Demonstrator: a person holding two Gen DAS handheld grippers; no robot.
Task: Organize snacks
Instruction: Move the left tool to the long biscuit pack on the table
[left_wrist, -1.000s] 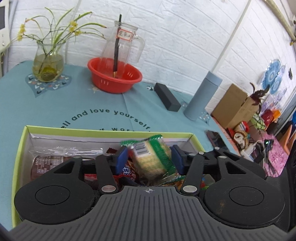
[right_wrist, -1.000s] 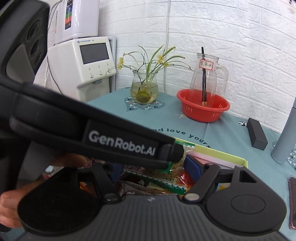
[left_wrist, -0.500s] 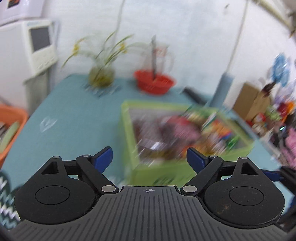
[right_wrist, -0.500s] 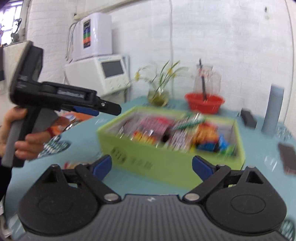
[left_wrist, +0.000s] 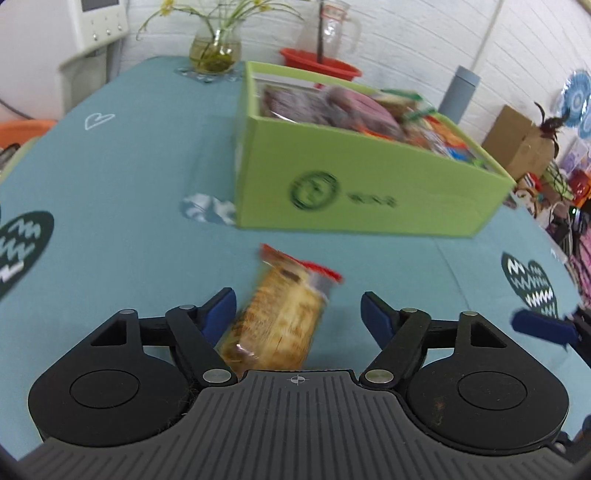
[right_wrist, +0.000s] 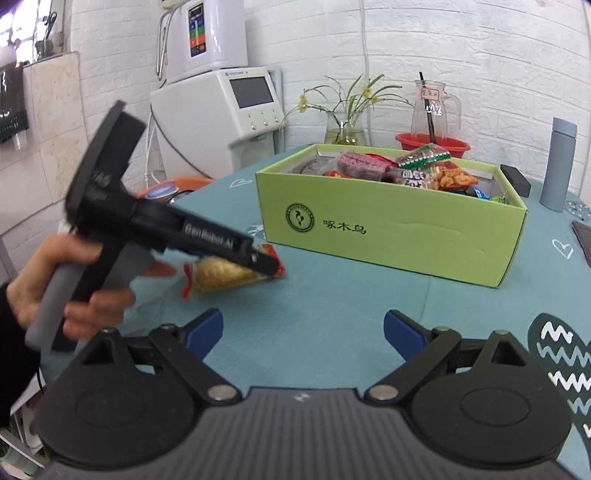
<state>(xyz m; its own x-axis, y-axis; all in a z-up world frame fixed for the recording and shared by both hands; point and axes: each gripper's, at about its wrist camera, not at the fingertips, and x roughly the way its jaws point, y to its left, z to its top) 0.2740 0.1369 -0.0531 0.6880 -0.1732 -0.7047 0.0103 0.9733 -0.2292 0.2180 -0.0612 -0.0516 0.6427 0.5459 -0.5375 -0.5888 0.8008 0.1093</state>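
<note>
vase (right_wrist: 345, 127) with flowers | red bowl (right_wrist: 432, 144) holding glass pitcher (right_wrist: 433, 107) | grey flask (right_wrist: 557, 164) upright

I count one green box (right_wrist: 388, 229), one loose snack packet (left_wrist: 280, 314) at its 6 o'clock, one vase (right_wrist: 345, 127), one red basin (right_wrist: 432, 144), one grey flask (right_wrist: 557, 166) (boxed packets too jumbled to count).

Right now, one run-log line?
left gripper: open, closing around snack packet on table | right gripper: open, empty | green box: filled
</note>
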